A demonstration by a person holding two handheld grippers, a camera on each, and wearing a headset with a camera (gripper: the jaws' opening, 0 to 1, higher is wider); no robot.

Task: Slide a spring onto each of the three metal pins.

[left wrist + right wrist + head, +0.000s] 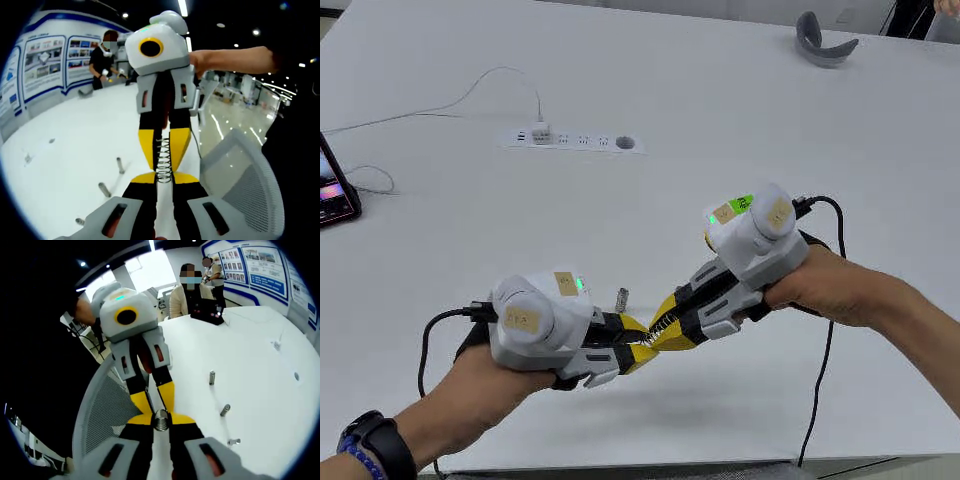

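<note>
A small coil spring point(660, 326) spans the gap between my two grippers just above the white table point(740, 120). My left gripper point(642, 350) comes in from the lower left and my right gripper point(670, 328) from the right, yellow tips almost touching. In the left gripper view the spring point(164, 161) runs from my own tips point(164, 179) up to the right gripper's tips. The right gripper view looks at the spring point(160, 420) end-on in its own tips point(160, 422). Each gripper appears shut on one end. Three short metal pins point(120, 165) point(104, 189) point(80, 221) stand on the table; one pin point(621, 298) stands just behind the grippers.
A white power strip point(575, 140) with a cable lies mid-table, a dark tablet point(335, 190) at the left edge, a grey curved band point(825, 45) far right. A mesh chair point(245, 180) stands beside the table's near edge. People stand at the far end point(102, 62).
</note>
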